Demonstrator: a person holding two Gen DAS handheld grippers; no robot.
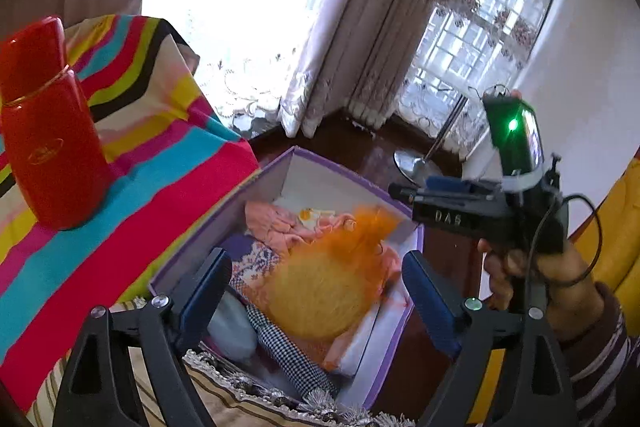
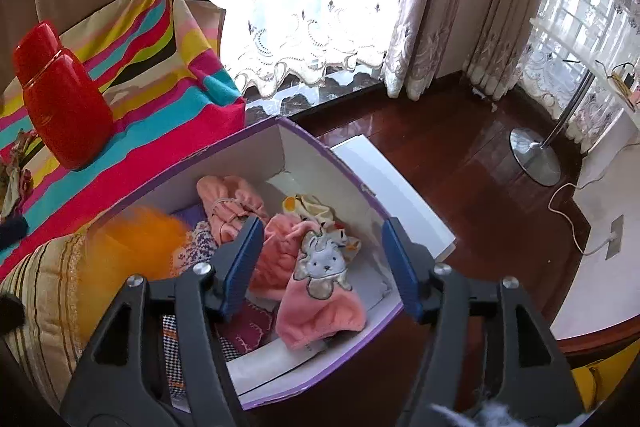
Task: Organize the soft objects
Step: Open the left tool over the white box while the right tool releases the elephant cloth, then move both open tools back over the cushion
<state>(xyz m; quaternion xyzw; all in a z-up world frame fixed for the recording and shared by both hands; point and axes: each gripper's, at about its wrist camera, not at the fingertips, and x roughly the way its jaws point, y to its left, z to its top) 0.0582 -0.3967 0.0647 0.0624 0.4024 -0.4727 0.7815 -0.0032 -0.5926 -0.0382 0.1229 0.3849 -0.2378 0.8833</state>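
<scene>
I'm over the purple-edged cardboard box (image 2: 340, 163) on the dark wood floor, and by my read we're at the drop-off: soft things going in, both tools spread above it. Beside it sits the striped cloth (image 1: 132, 163), bold bands of pink, teal and yellow, smooth and flat, with a glossy hard red flask (image 1: 48, 147) standing on it, not my concern.

Inside the box, a fuzzy yellow-orange plush (image 1: 320, 295) lies blurred between the left gripper (image 1: 316, 291) fingers; they stand wide and don't seem to pinch it, so I judge it released or falling. The right gripper (image 2: 320, 267) is also parted, nothing clamped, hovering over a fleecy pink towel with a stitched grey animal (image 2: 320, 291). Crumpled peach cloth (image 2: 228, 203) and a houndstooth fabric (image 1: 288, 351) fill the rest.

Next, I reckon: pull clear, find another soft piece, and grip loosely, since this stuff bunches.
</scene>
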